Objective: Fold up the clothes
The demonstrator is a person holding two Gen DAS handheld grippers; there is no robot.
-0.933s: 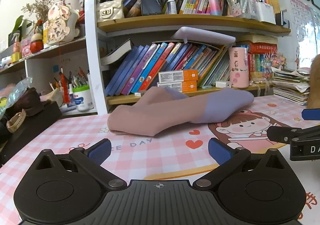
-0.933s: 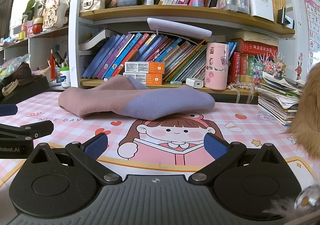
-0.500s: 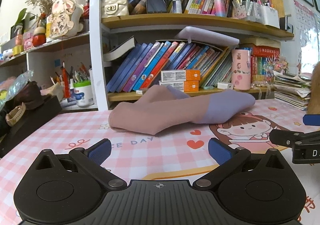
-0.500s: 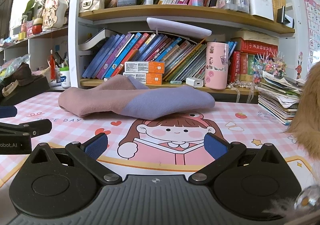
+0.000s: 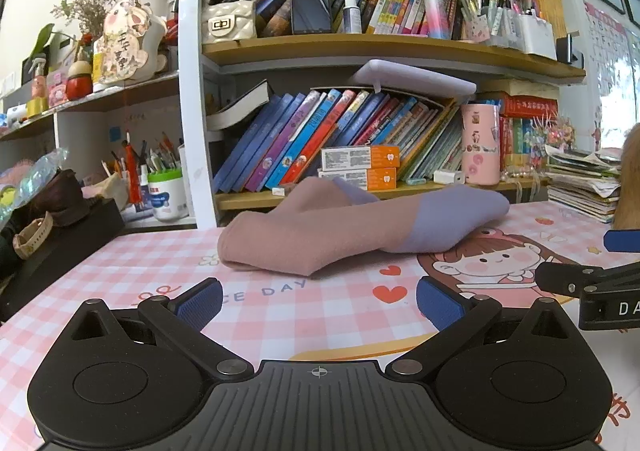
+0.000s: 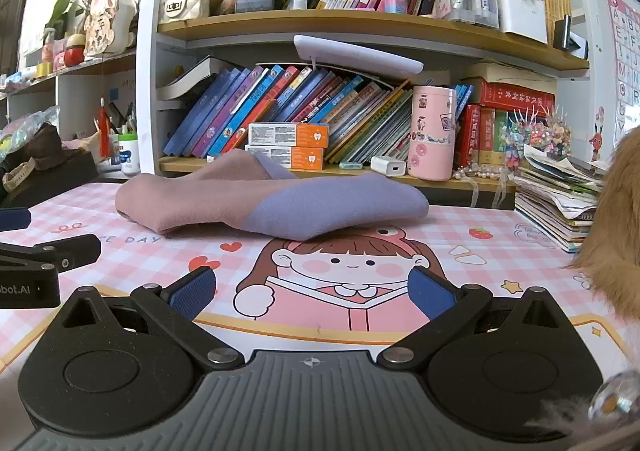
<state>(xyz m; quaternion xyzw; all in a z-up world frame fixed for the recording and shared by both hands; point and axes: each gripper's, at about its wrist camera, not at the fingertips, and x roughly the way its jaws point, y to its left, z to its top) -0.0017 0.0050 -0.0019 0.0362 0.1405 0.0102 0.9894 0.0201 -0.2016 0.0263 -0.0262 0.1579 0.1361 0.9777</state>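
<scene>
Both the left gripper (image 5: 318, 301) and the right gripper (image 6: 312, 291) hover with jaws spread wide and empty, low over the pink desk mat (image 6: 460, 227). The folded pink-and-lilac garment (image 6: 272, 203) lies ahead near the bookshelf (image 6: 360, 171). A grab catching only the top layer would likely drag the fold open.

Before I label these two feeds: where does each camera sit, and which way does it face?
Left wrist: on the left gripper, low over the pink checked mat, facing the folded garment and bookshelf; right gripper at right edge.
Right wrist: on the right gripper, same heading; left gripper at left edge.
Shared: garment, mat, pink cup.
</scene>
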